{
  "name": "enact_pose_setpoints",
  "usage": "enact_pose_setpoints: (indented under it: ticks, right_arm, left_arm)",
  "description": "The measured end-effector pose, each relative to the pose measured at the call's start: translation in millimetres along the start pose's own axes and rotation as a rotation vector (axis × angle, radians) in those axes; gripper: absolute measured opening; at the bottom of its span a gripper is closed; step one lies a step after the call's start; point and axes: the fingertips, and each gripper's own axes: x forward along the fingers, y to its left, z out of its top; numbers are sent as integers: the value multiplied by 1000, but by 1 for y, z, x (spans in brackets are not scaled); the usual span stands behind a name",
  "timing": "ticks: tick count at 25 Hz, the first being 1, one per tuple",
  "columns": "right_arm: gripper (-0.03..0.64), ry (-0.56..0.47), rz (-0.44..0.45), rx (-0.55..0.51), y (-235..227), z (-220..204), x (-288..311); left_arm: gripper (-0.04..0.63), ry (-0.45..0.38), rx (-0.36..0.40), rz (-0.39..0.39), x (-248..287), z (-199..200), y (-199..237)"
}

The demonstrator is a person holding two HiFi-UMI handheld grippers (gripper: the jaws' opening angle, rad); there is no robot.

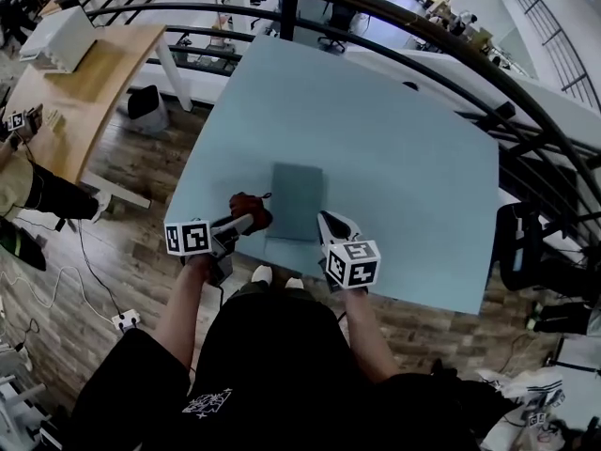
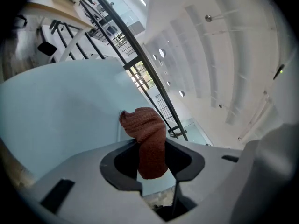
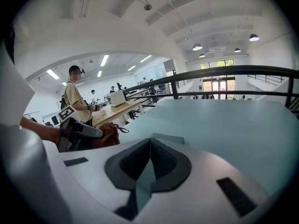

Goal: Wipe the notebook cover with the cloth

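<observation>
1. While both pairs of tongs work at its near edge, the pale blue worktop point(image 1: 394, 139) spreads away ahead of them.
2. Beyond the worktop, far ahead of the tongs, a dark railing point(image 1: 376, 7) curves across. A wooden desk point(image 1: 84, 83) stands well off to the outer side of the left pair, and a person point(image 3: 77, 101) stands by it.
3. The notebook point(image 1: 296, 200), grey-blue and closed, lies flat on the worktop between the two pairs of tongs, reaching ahead of their tips.
4. The left tongs point(image 1: 242, 224) are clamped on the cloth, their tips just beside the notebook's left edge near its lower corner. The left gripper view shows the jaws pinching the fabric across its middle.
5. The right tongs point(image 1: 327, 222) have their jaws together with nothing between them. Their tips are at the notebook's right edge, low on that side. Whether they touch the cover I cannot tell.
6. The cloth point(image 1: 252, 207), rust-red and bunched, sticks out past the left tongs' jaws with a short fold hanging behind them. It is at the notebook's left edge, but contact with the cover cannot be made out.
</observation>
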Motion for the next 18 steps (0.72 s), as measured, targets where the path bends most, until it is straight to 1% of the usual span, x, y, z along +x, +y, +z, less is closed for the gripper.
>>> enact_pose_setpoints:
  ticks: [2, 4, 6, 8, 10, 13, 18]
  right_arm:
    - [6, -43, -7, 10, -10, 14, -14]
    - [7, -86, -12, 17, -20, 30, -25]
    - [7, -128, -15, 19, -28, 47, -35]
    - [7, -170, -21, 20, -35, 64, -42]
    - [8, -206, -21, 15, -38, 82, -49]
    - [7, -248, -20, -27, -39, 111, -52]
    - [8, -328, -26, -65, -42, 156, -70]
  left_arm:
    - [146, -40, 48, 13, 2, 5, -16]
    - [146, -94, 100, 1, 6, 15, -37]
    - [146, -130, 171, 1, 9, 26, -57]
    - [146, -138, 255, 30, 14, 36, -73]
    - [146, -149, 320, 62, 17, 46, -87]
    - [146, -189, 394, 88, 22, 70, -108]
    - [146, -260, 574, 177, 25, 104, -148]
